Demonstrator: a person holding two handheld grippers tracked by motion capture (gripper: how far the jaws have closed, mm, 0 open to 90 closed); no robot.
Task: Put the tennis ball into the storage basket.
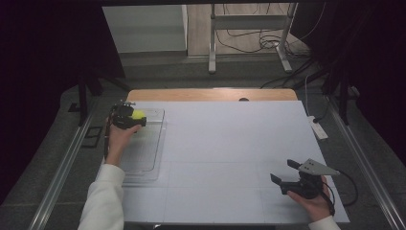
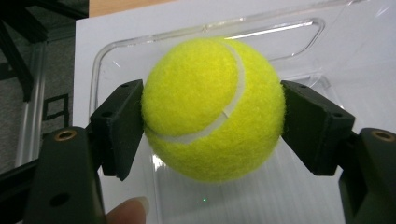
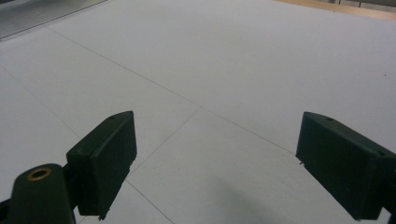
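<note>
While fingers clamp the tennis ball, left gripper hovers over tray.

A white board covers the wooden table; a metal stand and cables lie beyond.

— What sort of place is this?
— A lab: black curtains around a white-covered bench, floor rails, loose cables, a metal stand.
</note>
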